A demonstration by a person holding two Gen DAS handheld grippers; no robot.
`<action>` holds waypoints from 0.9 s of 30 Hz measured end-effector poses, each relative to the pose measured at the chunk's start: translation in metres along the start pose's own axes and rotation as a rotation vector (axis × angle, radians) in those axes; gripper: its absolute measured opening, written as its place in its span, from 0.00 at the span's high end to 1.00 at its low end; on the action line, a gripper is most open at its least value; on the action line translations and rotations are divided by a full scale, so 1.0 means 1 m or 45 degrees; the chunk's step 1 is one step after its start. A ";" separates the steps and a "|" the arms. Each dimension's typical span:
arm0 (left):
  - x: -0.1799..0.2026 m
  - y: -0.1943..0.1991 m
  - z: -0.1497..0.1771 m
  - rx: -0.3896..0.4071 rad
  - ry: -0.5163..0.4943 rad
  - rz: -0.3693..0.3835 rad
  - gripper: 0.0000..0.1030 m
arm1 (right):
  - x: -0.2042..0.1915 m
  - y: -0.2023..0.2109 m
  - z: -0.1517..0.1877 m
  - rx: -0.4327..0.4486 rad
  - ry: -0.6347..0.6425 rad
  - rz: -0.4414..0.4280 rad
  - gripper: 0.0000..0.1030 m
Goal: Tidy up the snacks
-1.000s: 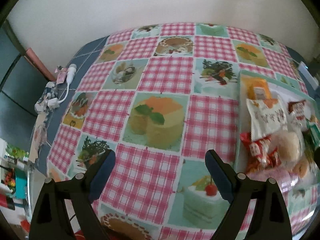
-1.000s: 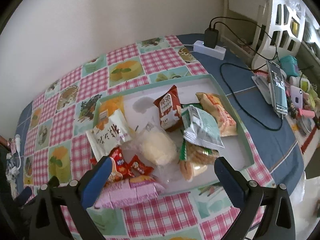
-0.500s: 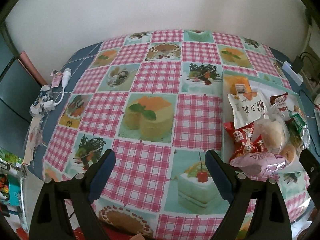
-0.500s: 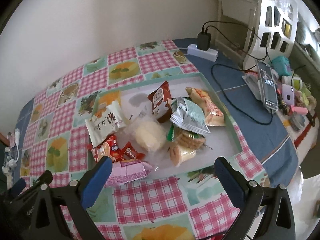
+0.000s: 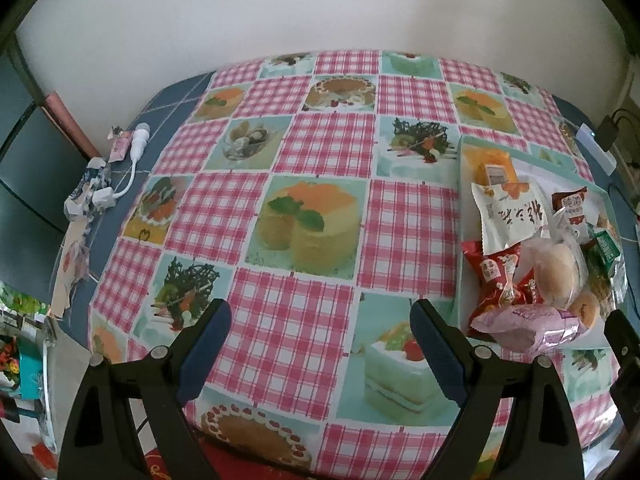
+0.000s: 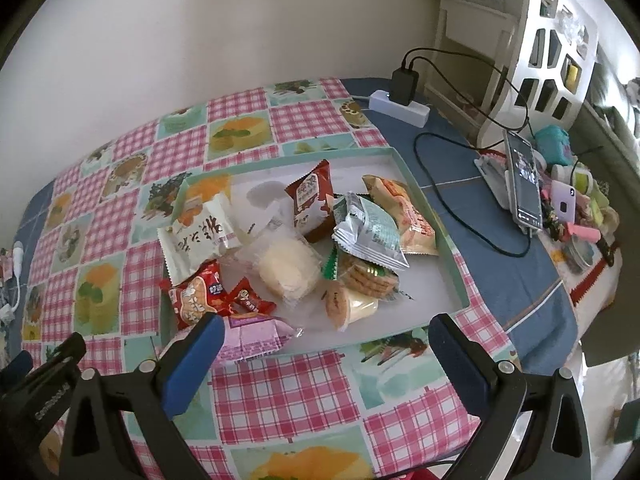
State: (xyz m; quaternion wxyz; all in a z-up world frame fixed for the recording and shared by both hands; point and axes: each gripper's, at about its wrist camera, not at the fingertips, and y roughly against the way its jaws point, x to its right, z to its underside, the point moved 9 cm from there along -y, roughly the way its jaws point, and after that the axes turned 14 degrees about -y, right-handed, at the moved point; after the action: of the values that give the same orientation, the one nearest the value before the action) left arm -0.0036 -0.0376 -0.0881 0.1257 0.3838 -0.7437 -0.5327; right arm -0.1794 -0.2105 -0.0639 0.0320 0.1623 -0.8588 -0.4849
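A shallow green-rimmed tray (image 6: 436,216) on the checked tablecloth holds a heap of snack packets: a white packet (image 6: 200,236), red packets (image 6: 200,292), a pink packet (image 6: 252,338), a brown packet (image 6: 312,200), a pale green packet (image 6: 368,232), an orange-white packet (image 6: 404,212) and a wrapped bun (image 6: 286,268). My right gripper (image 6: 324,340) hangs open in front of the tray's near edge, holding nothing. My left gripper (image 5: 320,332) is open over bare tablecloth, left of the tray (image 5: 460,240), with the pink packet (image 5: 532,324) to its right.
A power strip (image 6: 400,106) with a black charger and cables lies behind the tray. A phone (image 6: 524,182) on a stand and small clutter sit at the right. A white cable and wrappers (image 5: 100,184) lie at the table's left edge. The wall is behind.
Both views have drawn back a little: the tray sits farther from the right gripper, and more of the tray shows in the left wrist view. Both grippers stay open.
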 end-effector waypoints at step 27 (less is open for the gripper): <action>-0.003 -0.006 0.005 -0.055 0.004 0.007 0.11 | -0.004 -0.010 0.008 -0.060 0.050 0.029 0.00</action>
State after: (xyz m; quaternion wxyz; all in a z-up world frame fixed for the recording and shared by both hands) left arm -0.0020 -0.0335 -0.0947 0.1365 0.3800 -0.7328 -0.5477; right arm -0.1748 -0.2073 -0.0762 0.0581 0.1611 -0.8482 -0.5012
